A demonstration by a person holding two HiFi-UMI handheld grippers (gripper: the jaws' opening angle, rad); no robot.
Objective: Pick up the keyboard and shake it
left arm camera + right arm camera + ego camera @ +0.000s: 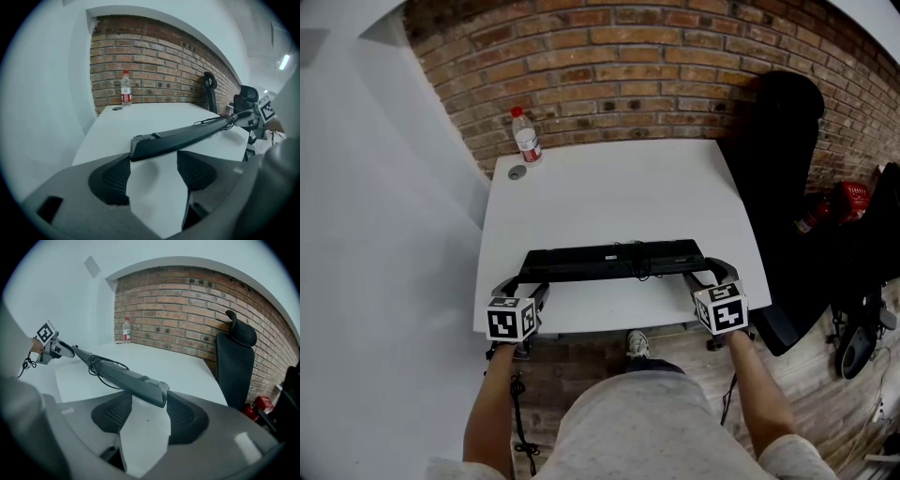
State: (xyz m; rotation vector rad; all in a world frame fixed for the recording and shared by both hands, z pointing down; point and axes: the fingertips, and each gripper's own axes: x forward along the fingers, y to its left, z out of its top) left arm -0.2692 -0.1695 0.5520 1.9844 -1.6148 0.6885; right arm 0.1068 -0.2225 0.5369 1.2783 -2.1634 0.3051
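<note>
A long black keyboard with its cable bundled at the middle hangs just above the front of the white table and throws a shadow on it. My left gripper holds its left end, and in the left gripper view that end sits across the pad tips of the gripper. My right gripper is shut on the right end. Seen in the right gripper view, the keyboard's corner is wedged between the two ribbed pads of the gripper.
A water bottle with a red cap stands at the table's far left corner beside a small round disc. A black office chair stands right of the table against the brick wall. A red object lies on the floor beyond it.
</note>
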